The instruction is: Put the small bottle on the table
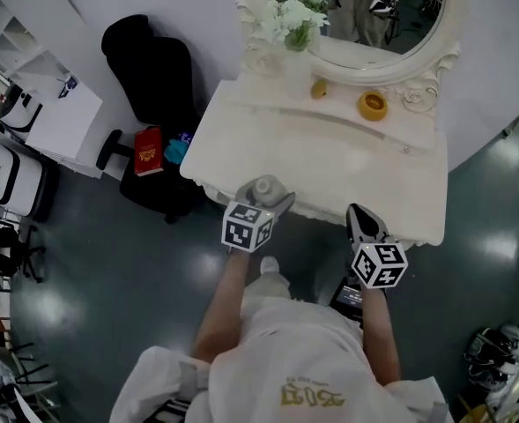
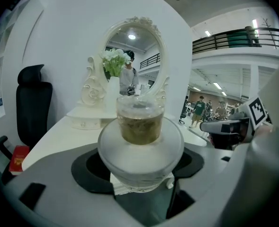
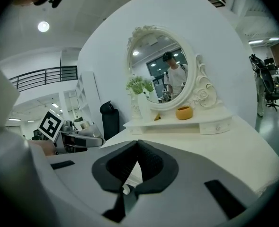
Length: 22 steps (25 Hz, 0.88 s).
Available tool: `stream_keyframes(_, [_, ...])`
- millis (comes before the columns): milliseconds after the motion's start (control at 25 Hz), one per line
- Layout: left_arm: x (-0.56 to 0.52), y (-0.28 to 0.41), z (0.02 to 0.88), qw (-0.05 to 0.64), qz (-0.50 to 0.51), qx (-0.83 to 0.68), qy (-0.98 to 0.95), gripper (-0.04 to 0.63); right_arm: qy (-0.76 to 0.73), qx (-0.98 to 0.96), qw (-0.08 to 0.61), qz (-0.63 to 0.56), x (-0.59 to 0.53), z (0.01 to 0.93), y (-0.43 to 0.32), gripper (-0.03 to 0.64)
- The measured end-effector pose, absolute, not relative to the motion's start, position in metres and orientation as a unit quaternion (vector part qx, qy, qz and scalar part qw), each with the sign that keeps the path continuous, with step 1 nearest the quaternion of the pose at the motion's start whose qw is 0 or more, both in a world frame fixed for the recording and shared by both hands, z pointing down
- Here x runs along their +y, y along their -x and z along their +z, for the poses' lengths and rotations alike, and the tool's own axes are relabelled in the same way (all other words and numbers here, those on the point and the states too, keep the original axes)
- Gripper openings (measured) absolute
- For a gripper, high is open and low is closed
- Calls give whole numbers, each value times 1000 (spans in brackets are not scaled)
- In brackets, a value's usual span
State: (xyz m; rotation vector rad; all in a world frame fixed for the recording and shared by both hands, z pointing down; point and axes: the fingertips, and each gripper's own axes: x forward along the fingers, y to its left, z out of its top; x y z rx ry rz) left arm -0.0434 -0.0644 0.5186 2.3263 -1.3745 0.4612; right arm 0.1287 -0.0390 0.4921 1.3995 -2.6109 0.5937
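Observation:
My left gripper [image 1: 263,199] is shut on the small bottle [image 1: 264,187], a frosted round bottle with a clear cap, held over the near edge of the white dressing table [image 1: 329,161]. In the left gripper view the bottle [image 2: 140,143] fills the space between the jaws of the left gripper [image 2: 140,169], and its pads press on both sides. My right gripper [image 1: 362,222] hovers at the table's front edge further right. In the right gripper view the right gripper [image 3: 135,162] has its jaws together with nothing between them.
An oval mirror [image 1: 365,16] stands at the table's back, with a vase of white flowers [image 1: 294,16], an orange bowl [image 1: 373,105] and a small yellow object [image 1: 319,88] on the raised shelf. A black chair [image 1: 153,77] with a red book [image 1: 148,151] is left of the table.

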Motion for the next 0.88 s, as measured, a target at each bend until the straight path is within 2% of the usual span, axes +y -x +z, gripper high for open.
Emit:
stream_keyframes(400, [-125, 118, 534, 204, 171, -458, -848, 350, -494, -841, 72, 207, -91, 505, -54, 13])
stream_keyframes(880, [-146, 136, 543, 205, 169, -434, -861, 350, -520, -828, 68, 200, -105, 492, -47, 12])
